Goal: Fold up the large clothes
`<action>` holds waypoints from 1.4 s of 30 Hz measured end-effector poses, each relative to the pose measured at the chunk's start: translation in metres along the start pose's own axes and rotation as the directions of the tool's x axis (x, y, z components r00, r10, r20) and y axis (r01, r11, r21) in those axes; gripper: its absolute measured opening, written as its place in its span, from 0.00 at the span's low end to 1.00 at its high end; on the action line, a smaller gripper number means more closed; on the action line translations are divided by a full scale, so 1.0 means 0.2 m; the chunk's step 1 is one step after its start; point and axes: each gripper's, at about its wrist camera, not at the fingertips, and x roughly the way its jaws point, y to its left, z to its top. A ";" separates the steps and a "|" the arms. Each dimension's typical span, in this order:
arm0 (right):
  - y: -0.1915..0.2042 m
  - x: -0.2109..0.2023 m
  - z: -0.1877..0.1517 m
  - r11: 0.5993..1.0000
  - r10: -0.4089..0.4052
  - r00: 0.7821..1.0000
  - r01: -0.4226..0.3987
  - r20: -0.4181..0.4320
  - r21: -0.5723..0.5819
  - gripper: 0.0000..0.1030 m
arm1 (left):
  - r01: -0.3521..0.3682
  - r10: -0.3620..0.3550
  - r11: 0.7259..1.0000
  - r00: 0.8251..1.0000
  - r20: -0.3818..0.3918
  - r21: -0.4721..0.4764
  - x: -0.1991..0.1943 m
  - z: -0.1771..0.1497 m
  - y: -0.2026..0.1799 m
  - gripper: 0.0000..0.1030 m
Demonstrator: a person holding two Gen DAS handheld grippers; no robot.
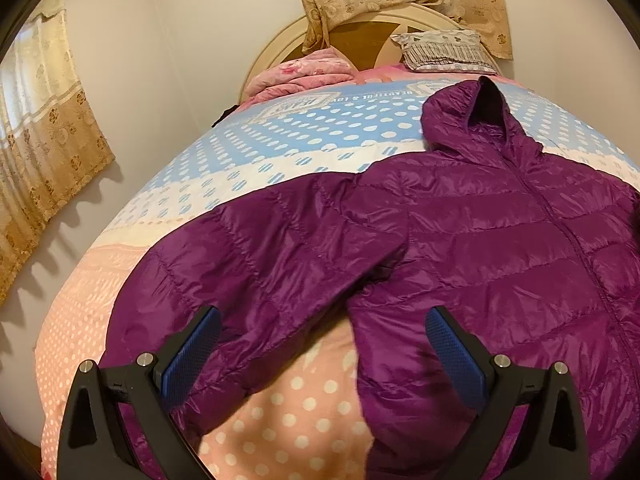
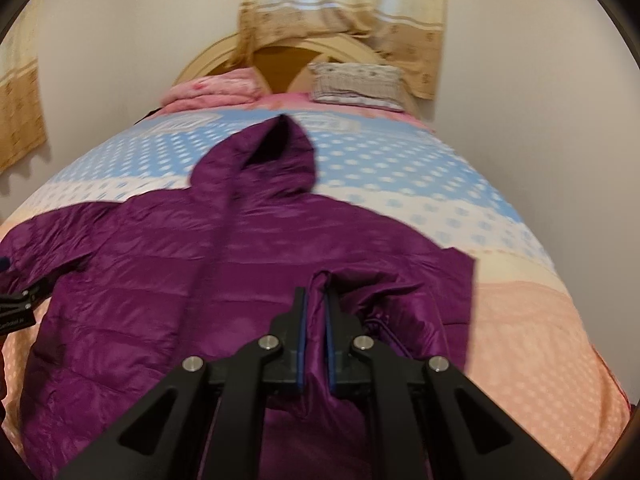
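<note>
A purple hooded puffer jacket [image 1: 480,232] lies front up on the bed, hood toward the headboard. Its left sleeve [image 1: 248,264] stretches out flat toward the bed's left side. My left gripper [image 1: 324,336] is open and empty, hovering above the gap between that sleeve and the jacket body. In the right wrist view the jacket [image 2: 168,280] fills the middle. My right gripper [image 2: 315,304] is shut on the jacket's right sleeve [image 2: 384,292], which is lifted and folded in over the body. The left gripper shows at the left edge [image 2: 16,304].
The bed has a dotted blue, white and pink cover [image 1: 280,140]. A folded pink blanket [image 1: 304,72] and a grey pillow [image 1: 444,50] lie by the headboard. Curtains [image 1: 44,132] hang on the wall left of the bed. A wall runs close along the right side [image 2: 560,120].
</note>
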 end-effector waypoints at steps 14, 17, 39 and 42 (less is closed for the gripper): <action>0.23 -0.04 -0.15 0.987 0.154 0.985 -0.157 -0.071 -0.030 0.71 | 0.059 -0.059 0.998 0.998 0.004 0.019 -0.02 0.05 -0.10 0.99; 0.21 -0.20 -0.17 0.979 0.198 0.980 -0.199 -0.035 -0.047 0.71 | 0.061 -0.061 0.998 0.998 0.005 0.021 -0.05 0.07 -0.13 0.99; -0.43 -0.08 -0.36 0.974 -0.176 0.984 0.177 -0.018 0.143 0.86 | 0.421 -0.422 0.894 0.906 -0.028 0.151 -0.25 0.20 -1.06 0.98; -0.47 -0.05 -0.40 0.975 -0.152 0.988 0.156 -0.034 0.157 0.86 | 0.425 -0.425 0.885 0.904 -0.045 0.191 -0.22 0.18 -1.13 0.74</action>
